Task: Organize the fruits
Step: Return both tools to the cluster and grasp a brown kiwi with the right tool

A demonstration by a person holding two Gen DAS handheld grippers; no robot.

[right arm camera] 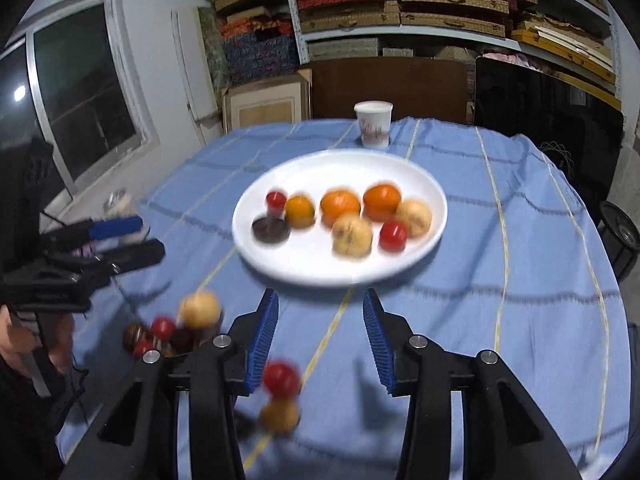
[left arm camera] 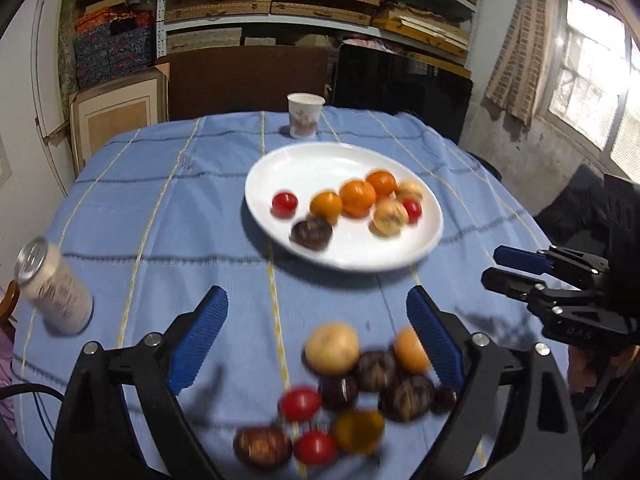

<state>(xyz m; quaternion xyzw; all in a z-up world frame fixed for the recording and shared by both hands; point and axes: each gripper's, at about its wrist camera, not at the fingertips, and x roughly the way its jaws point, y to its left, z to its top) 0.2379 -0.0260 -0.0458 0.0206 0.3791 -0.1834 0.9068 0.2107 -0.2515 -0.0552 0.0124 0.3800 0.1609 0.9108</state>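
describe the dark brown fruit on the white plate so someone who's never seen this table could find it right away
Find the white plate in the middle of the blue checked tablecloth. Along the plate's near edge, at the left end of the fruit, lies the dark brown fruit. It is the plate's only dark piece; its neighbours are red, orange or pale yellow.

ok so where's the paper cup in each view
Left wrist view: the paper cup stands top centre, at the table's far edge, just behind the white plate.
Right wrist view: the cup is top centre, slightly right, again behind the plate.
Shared landmark: the white plate of fruit.
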